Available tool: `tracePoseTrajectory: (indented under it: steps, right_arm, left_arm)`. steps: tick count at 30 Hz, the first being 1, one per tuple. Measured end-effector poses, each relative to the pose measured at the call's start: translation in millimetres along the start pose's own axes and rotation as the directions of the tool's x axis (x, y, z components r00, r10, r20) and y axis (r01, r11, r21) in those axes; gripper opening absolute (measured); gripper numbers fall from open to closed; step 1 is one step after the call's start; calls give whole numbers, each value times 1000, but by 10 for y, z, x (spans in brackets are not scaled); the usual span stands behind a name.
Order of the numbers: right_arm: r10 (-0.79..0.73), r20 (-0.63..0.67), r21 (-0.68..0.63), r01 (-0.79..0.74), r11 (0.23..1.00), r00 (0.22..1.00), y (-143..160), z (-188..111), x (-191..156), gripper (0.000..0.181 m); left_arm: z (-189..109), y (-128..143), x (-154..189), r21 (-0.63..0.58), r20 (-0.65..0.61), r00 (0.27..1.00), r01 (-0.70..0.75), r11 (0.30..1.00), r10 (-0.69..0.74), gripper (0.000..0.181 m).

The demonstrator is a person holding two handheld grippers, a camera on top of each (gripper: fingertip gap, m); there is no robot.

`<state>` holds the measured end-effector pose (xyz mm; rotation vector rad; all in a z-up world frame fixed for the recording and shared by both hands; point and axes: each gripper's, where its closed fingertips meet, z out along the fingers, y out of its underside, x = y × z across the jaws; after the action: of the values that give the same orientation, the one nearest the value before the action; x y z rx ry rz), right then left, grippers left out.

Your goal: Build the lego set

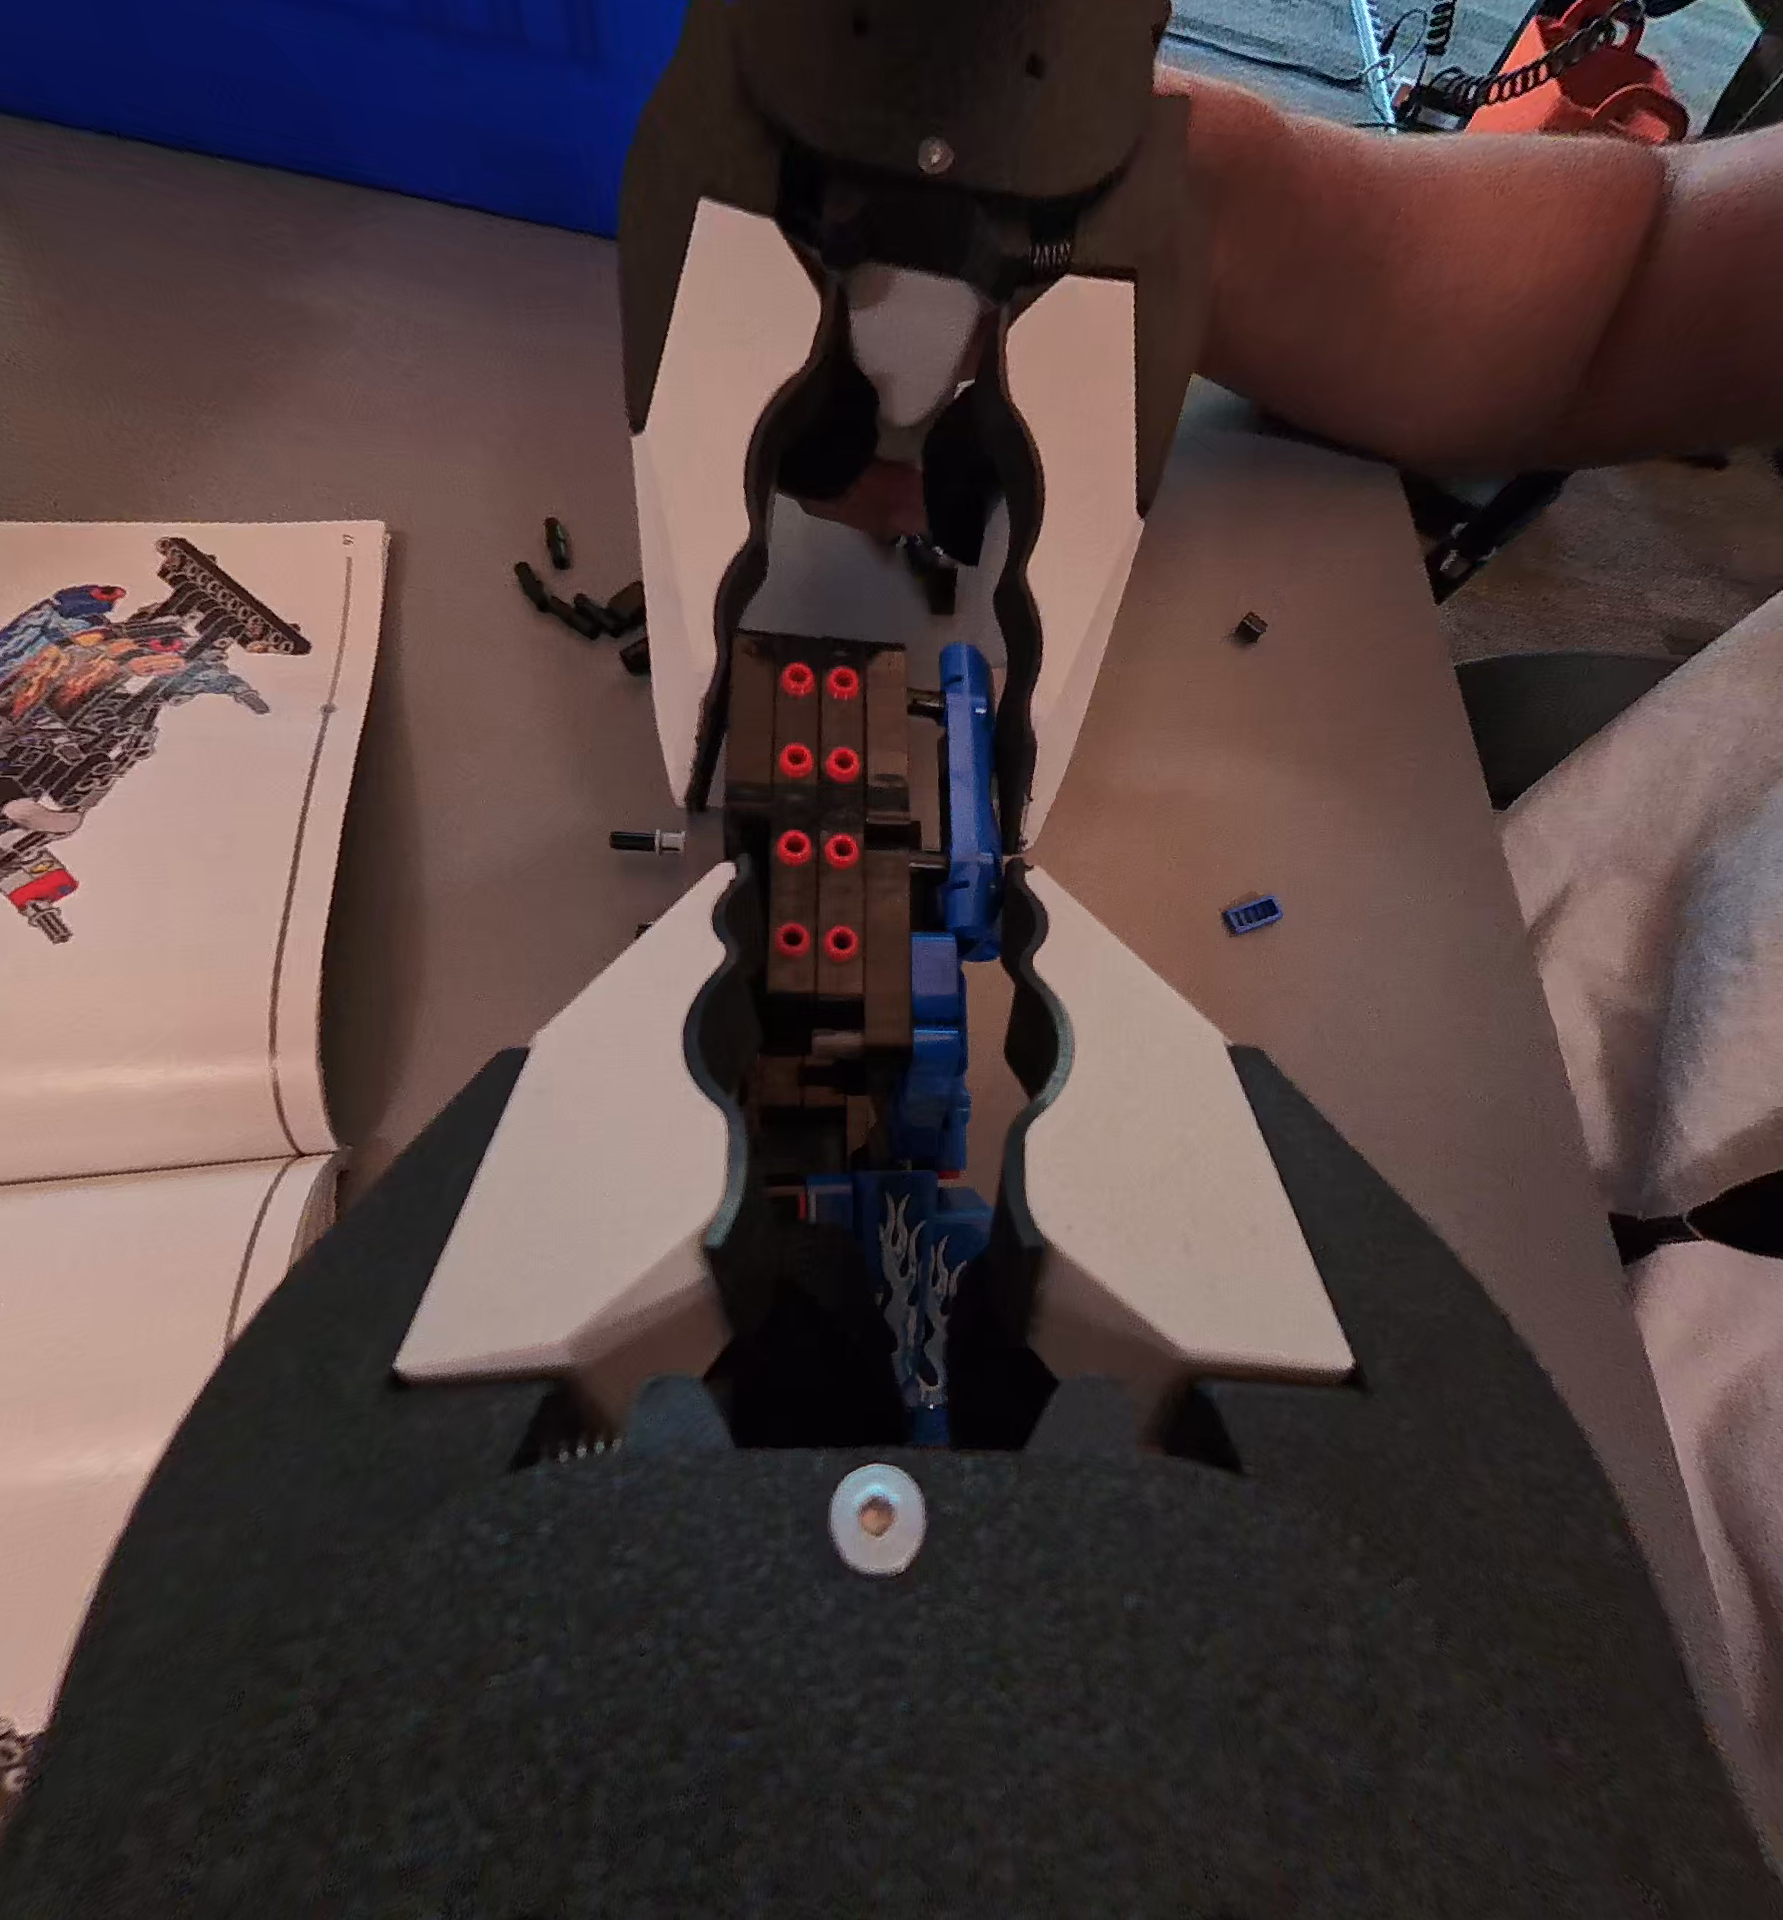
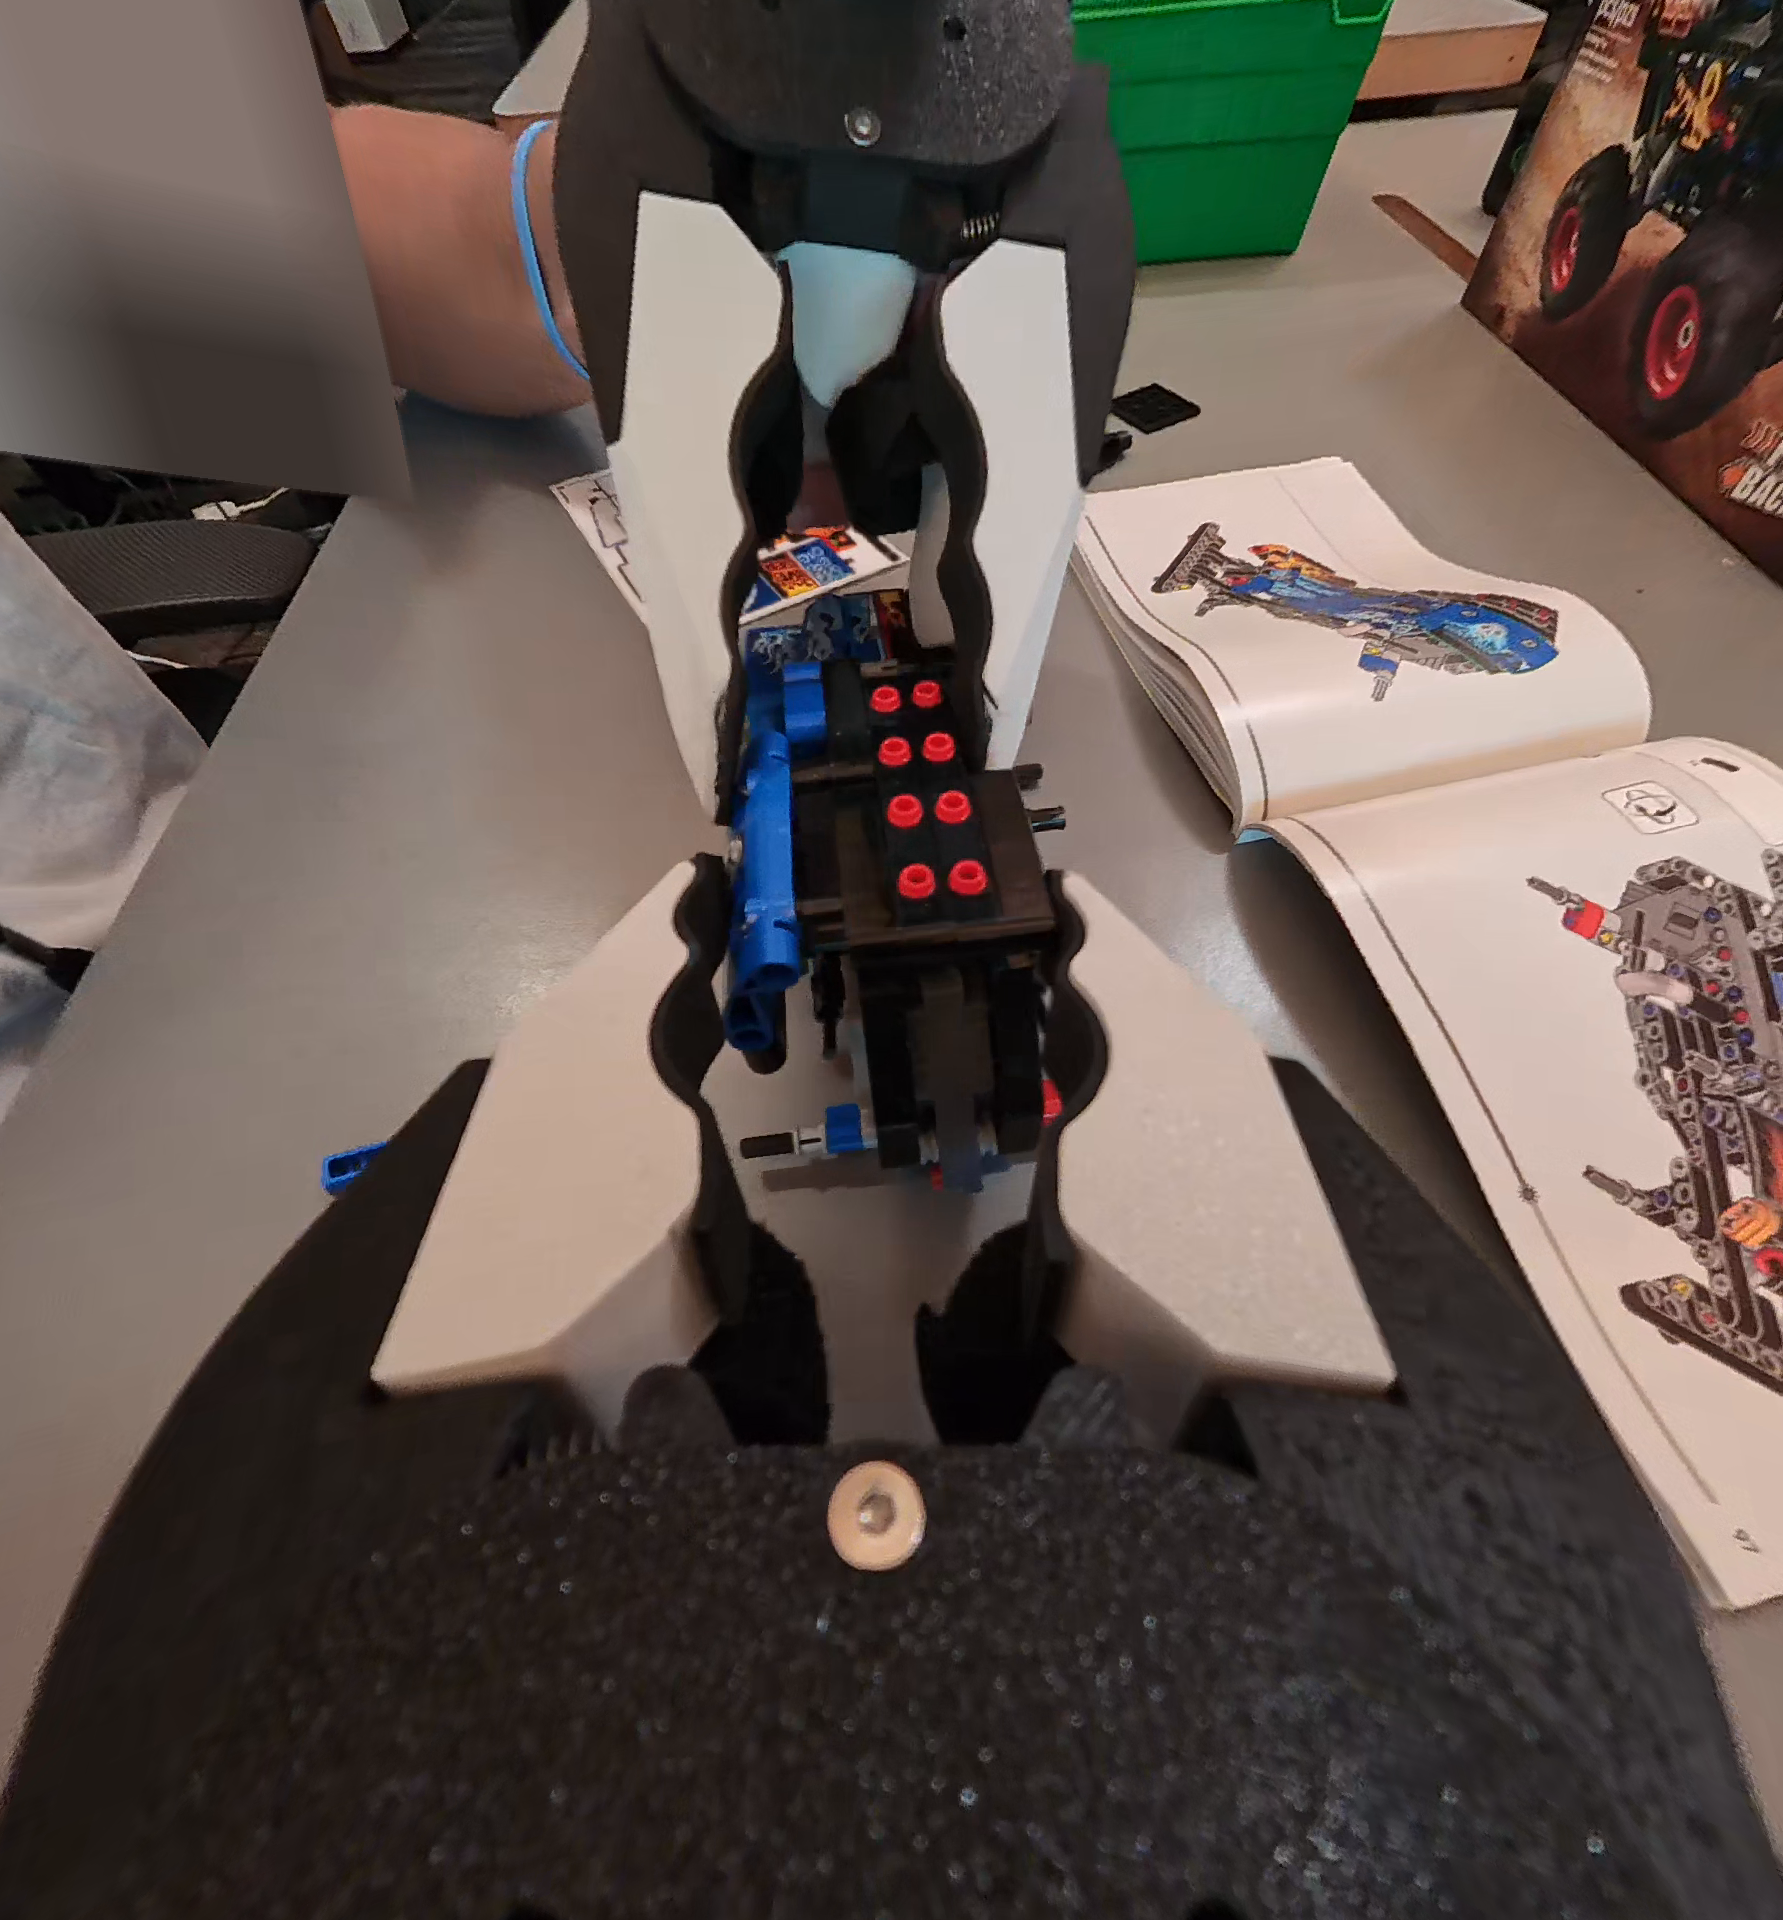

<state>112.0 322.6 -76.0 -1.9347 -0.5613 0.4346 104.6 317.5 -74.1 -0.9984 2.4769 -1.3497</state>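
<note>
The part-built lego model [image 1: 814, 810] is a black chassis with red studs on top and blue beams along one side. It is held between both grippers over the grey table [image 1: 1230, 748]. My left gripper [image 1: 871, 894] is shut on one end of it, with the flame-printed blue part near its palm. My right gripper [image 2: 882, 883] is shut on the other end of the model [image 2: 928, 842], by the axle and wheel parts. The two grippers face each other: the right gripper [image 1: 861, 810] shows at the top of the left wrist view, and the left gripper [image 2: 861, 779] at the top of the right wrist view.
An open instruction booklet [image 1: 139, 831] [image 2: 1386, 675] lies beside the model. Loose black pins [image 1: 575, 603], a small blue piece [image 1: 1253, 914] [image 2: 352, 1164] and a sticker sheet [image 2: 814, 571] lie on the table. The set's box [image 2: 1697, 260] and a green bin [image 2: 1230, 125] stand behind.
</note>
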Motion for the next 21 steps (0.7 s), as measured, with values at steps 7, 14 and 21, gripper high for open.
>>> tracePoseTrajectory:
  steps: [7, 14, 21]
  right_arm:
    - [82, 53, 48, -85, 995, 995, -26, -19, -16, 56]
    - [270, 83, 54, -275, 960, 959, -118, 33, -20, 61]
    - [242, 64, 41, -244, 969, 968, -85, 36, 11, 51]
  left_arm:
    - [4, -2, 5, 2, -16, 1000, -7, 1000, 7, 42]
    - [-2, -5, -5, 14, -17, 1000, -5, 1000, 6, 42]
    - [3, -8, -7, 20, -5, 1000, -20, 1000, 20, 43]
